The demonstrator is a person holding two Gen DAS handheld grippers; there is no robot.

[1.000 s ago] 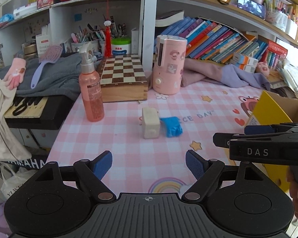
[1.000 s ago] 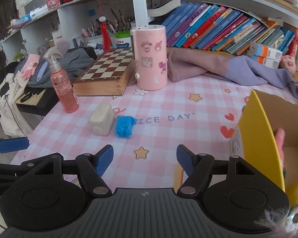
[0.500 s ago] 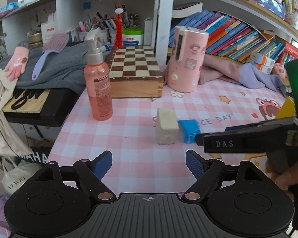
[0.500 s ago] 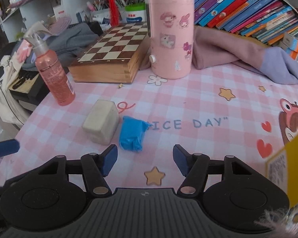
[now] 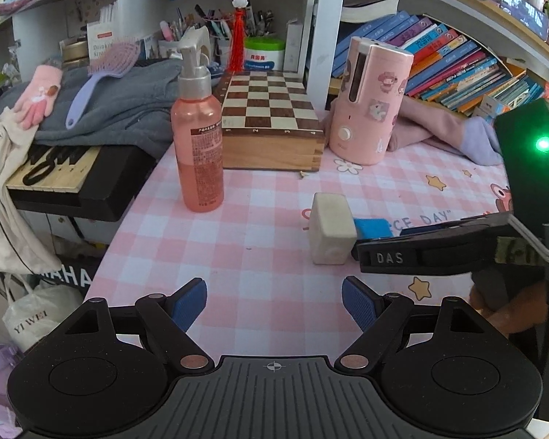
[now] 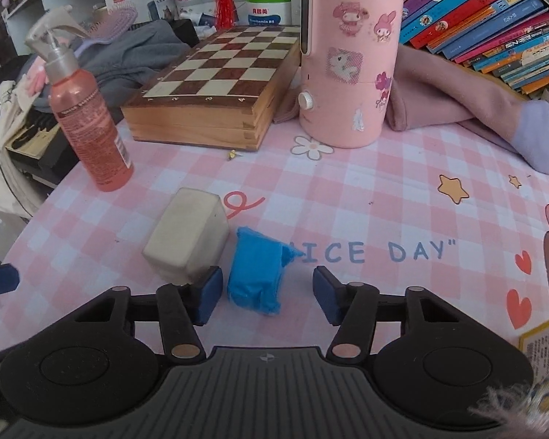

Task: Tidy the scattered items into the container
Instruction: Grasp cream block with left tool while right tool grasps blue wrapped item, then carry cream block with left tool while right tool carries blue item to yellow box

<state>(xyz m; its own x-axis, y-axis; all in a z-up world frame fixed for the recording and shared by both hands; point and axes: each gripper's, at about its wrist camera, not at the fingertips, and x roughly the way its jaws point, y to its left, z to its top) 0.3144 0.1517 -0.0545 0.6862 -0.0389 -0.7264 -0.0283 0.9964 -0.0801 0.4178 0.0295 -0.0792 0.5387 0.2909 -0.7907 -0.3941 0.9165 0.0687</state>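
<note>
Blue crumpled item (image 6: 254, 274): lay on the pink checked tablecloth (image 6: 384, 190), between the pads of the right gripper (image 6: 267, 294), nearer the left pad; pads did not yet press it.
Right gripper: jaws closing, partly open, nothing gripped. Left pad sat just beside the near corner of the cream block (image 6: 186, 234); contact could not be confirmed.
Cream block: rectangular, lying on the cloth immediately left of the blue item, apparently touching it.
Left gripper (image 5: 274, 301): jaws wide open, empty, hovering over bare cloth near the table's near edge; cream block (image 5: 331, 228) ahead and to its right.
Right gripper as seen from the left wrist view (image 5: 402, 245): reached in from the right, a hand (image 5: 508, 307) holding it, largely covering the blue item (image 5: 371, 226).
Pink spray bottle (image 6: 88, 117): upright, far left of the block.
Wooden chessboard box (image 6: 216, 87): closed, far centre.
Pink cylindrical appliance with stickers (image 6: 347, 55): upright, just right of the chessboard box.
Pink and lilac garment (image 6: 475, 113): heaped far right, below a row of books (image 6: 494, 11).
Yellow container edge (image 6: 541, 340): near right corner, mostly out of view.
</note>
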